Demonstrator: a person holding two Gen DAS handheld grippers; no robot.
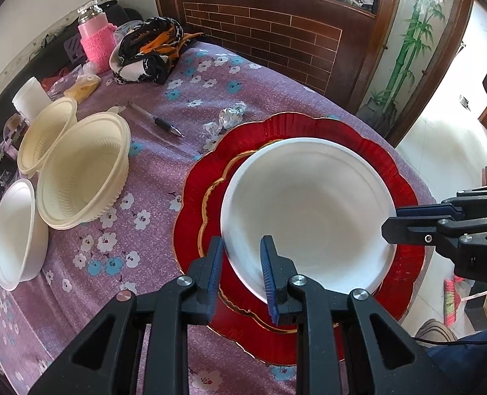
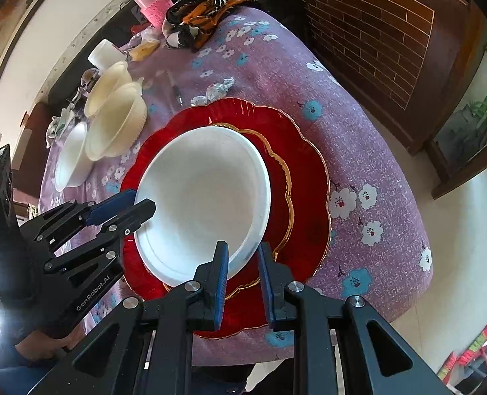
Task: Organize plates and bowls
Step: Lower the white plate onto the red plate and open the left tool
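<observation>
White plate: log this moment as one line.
white plate atop stacked red plates | left tongs shut on its near rim | right tongs shut on opposite rim | cream bowls aside

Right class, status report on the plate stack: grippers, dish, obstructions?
Left gripper and right gripper both clamp the white plate's rim. Plate sits atop red plates. Nothing obstructing.

Two red plates (image 1: 405,177) lie stacked, with one white plate (image 1: 309,204) on top. Three bowls stand aside: two cream bowls (image 1: 82,171) and one white bowl (image 1: 13,233). One pen (image 1: 159,121) and two tools (image 1: 240,263) show.
</observation>
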